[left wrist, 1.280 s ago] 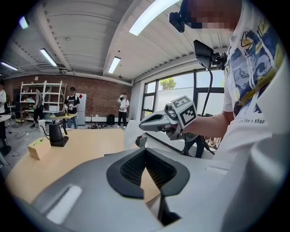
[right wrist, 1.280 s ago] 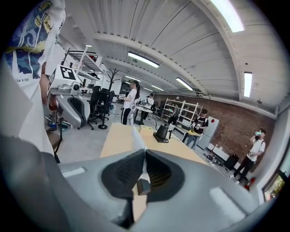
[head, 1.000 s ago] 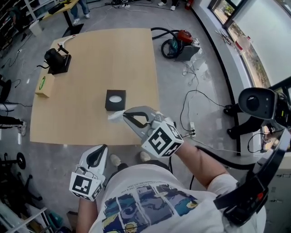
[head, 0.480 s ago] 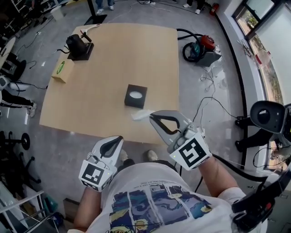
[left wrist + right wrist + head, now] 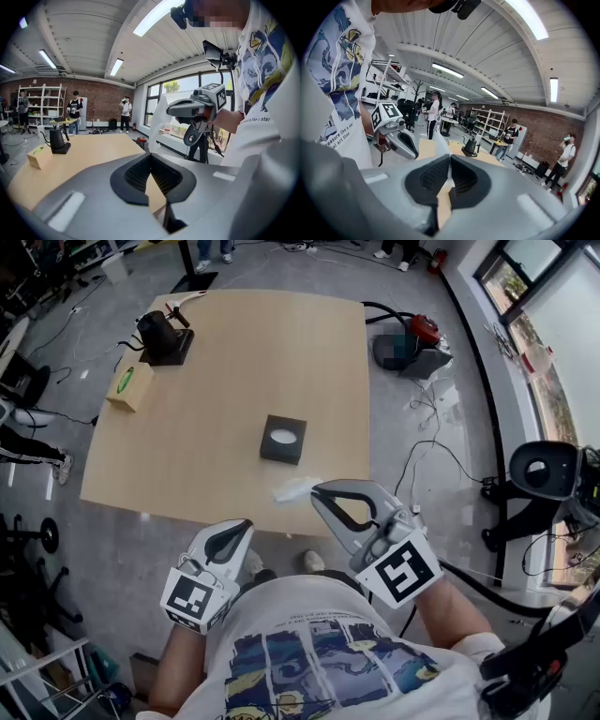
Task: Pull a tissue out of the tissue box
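Note:
The black tissue box (image 5: 283, 439) with its white oval opening sits near the middle of the wooden table (image 5: 234, 352). My right gripper (image 5: 317, 489) is shut on a white tissue (image 5: 294, 489), which hangs free of the box above the table's near edge. In the right gripper view the tissue (image 5: 440, 138) rises from the closed right gripper (image 5: 450, 159). My left gripper (image 5: 246, 524) hangs shut and empty off the table's near side, close to my body. From the left gripper (image 5: 151, 156) the tissue (image 5: 158, 123) shows dangling from the other gripper.
A black kettle on its base (image 5: 161, 334) and a yellowish box (image 5: 129, 385) stand at the table's far left. A vacuum cleaner (image 5: 412, 343) and cables (image 5: 441, 442) lie on the floor to the right. People stand beyond the table's far end.
The right gripper has drawn back from the box toward my body and risen a little, carrying the tissue with it. The left gripper has stayed where it was.

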`<state>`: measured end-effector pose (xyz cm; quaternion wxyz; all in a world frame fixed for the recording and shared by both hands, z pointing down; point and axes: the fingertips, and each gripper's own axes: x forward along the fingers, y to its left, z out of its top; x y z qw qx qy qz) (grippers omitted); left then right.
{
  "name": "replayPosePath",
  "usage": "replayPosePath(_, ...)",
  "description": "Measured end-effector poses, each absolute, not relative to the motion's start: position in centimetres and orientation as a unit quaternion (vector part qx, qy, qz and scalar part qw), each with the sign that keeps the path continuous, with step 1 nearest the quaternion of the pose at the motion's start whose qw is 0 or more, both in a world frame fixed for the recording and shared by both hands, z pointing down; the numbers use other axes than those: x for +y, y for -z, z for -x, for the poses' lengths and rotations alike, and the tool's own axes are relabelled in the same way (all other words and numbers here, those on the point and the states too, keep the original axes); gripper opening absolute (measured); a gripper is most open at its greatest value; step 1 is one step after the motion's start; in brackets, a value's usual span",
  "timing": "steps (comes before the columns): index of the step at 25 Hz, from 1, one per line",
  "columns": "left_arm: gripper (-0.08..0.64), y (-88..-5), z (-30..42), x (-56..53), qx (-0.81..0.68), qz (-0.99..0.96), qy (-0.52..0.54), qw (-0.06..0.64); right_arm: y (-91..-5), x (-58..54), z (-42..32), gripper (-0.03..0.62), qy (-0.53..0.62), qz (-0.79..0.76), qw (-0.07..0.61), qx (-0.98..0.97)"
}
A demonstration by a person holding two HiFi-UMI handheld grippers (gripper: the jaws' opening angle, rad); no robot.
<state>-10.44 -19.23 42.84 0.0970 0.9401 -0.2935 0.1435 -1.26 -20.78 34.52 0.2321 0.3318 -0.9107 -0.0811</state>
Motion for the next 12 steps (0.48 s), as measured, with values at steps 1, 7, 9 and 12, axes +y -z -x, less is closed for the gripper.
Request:
replayPosePath(1, 0.007, -42.8, 10.7, -19.2, -0.292, -0.941, -0.144, 0.097, -34.5, -20.6, 1.5, 0.003, 0.081, -0.332, 0.234, -0.91)
replayPosePath(7, 0.007, -42.7, 12.5, -19.4, -0.287, -0.943, -0.14, 0.097, -34.3, -20.3, 3.1, 0.003, 0.082, -0.335, 0.24, -0.908)
replayPosePath(9, 0.006, -42.7, 13.1, -19.4, -0.284, -0.943, -0.14, 0.097, -34.3, -20.3, 3.7, 0.003, 0.082, -0.336, 0.242, -0.907)
replayPosePath(12, 0.007, -42.7, 14.0, -19.3, -0.281, -0.944, -0.14, 0.097, -34.2, -20.2, 4.6, 0.003, 0.081, -0.339, 0.242, -0.905)
